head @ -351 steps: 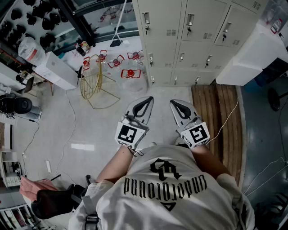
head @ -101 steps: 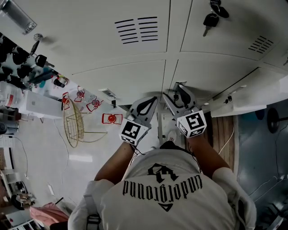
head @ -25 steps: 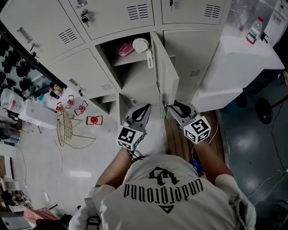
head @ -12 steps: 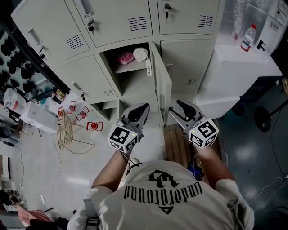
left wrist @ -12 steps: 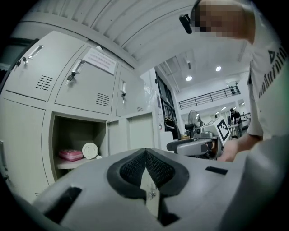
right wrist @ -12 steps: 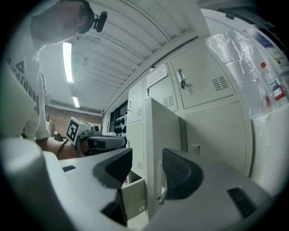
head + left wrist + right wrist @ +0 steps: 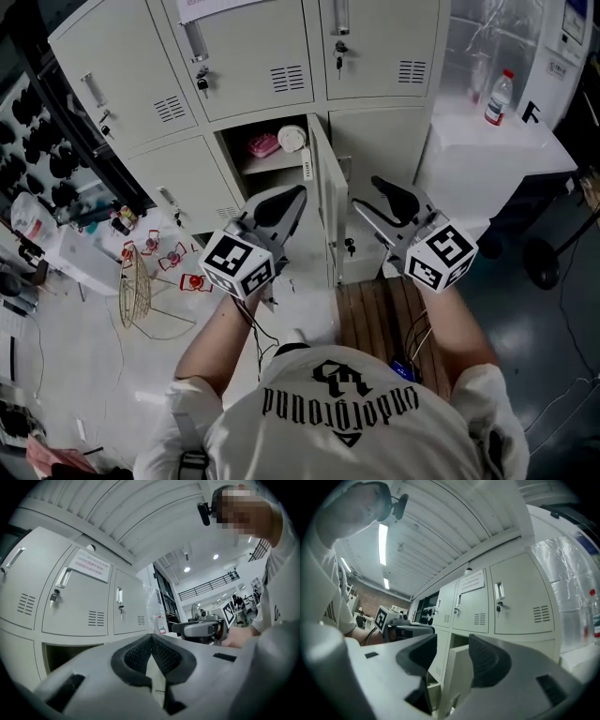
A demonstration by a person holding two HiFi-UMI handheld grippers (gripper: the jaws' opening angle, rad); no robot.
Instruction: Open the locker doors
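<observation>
Top left of the head view the lockers [image 7: 131, 94] are shut, and lower centre-left our left gripper [image 7: 292, 195] hangs with its jaws pinched together on nothing. Dead centre, one locker door [image 7: 328, 202] stands swung open, edge-on to us, beside its compartment [image 7: 281, 176] with a pink item [image 7: 263, 144] on the shelf. Just right of it, our right gripper [image 7: 366, 194] has just been opening its jaws, and they're wide apart with nothing gripped.
</observation>
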